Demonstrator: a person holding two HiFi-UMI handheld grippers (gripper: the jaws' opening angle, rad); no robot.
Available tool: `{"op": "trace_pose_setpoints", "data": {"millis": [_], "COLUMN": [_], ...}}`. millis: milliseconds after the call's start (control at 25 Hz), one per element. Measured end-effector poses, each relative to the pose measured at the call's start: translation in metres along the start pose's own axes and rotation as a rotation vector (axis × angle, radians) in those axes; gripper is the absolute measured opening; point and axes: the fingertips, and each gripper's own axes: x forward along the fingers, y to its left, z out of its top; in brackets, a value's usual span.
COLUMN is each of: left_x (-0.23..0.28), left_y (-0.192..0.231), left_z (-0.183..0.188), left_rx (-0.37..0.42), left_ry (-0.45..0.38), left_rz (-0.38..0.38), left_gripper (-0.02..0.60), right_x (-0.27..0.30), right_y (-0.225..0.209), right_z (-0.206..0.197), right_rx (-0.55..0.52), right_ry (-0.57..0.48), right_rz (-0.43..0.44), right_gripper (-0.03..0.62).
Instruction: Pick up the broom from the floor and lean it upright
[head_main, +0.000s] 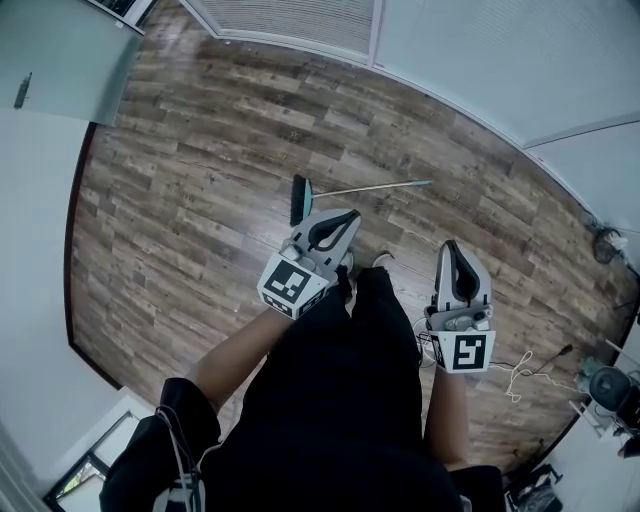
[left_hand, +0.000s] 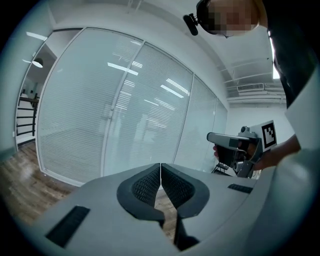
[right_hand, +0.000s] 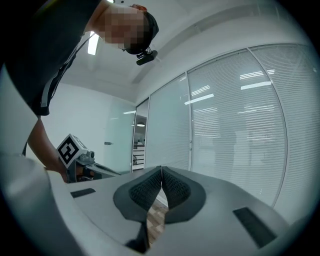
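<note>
Wood floor (head_main: 200, 180) holds the broom (head_main: 303, 200) lying flat ahead of me; my left hand-held gripper (head_main: 351, 216) and right hand-held gripper (head_main: 450, 246) are both closed, empty.

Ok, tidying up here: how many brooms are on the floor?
1: the broom lies flat on the wooden floor, just beyond the left gripper. None seems hidden.

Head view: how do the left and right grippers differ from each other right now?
The left gripper slants toward the upper right, its tip seen just below the head of the broom. The right gripper points straight up the picture, farther from the broom. The left one's marker cube sits tilted, while the right one's faces the camera squarely. Both have jaws shut and hold nothing.
</note>
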Motion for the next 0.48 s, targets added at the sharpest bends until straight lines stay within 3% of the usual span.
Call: {"op": "trace_pose_setpoints", "data": {"millis": [120, 280, 480], "left_x": [0.014, 0.038, 0.070], "left_y": [0.010, 0.017, 0.015], "left_z": [-0.017, -0.067, -0.113], "left_rx": [0.026, 0.055, 0.132], "left_ry": [0.054, 0.173, 0.273], "left_rz": [0.062, 0.108, 0.034], "left_gripper": [0.020, 0.021, 0.021], "right_x": [0.003, -0.004, 0.005], "right_y": [-0.020, -0.031, -0.043], "right_z": [-0.003, -0.019, -0.046], "right_rx": [0.014, 0.080, 0.110], "right_ry": [-0.042, -0.053, -0.061], "right_rz": [0.013, 0.064, 0.031], "right_gripper": [0.020, 0.020, 0.020]}}
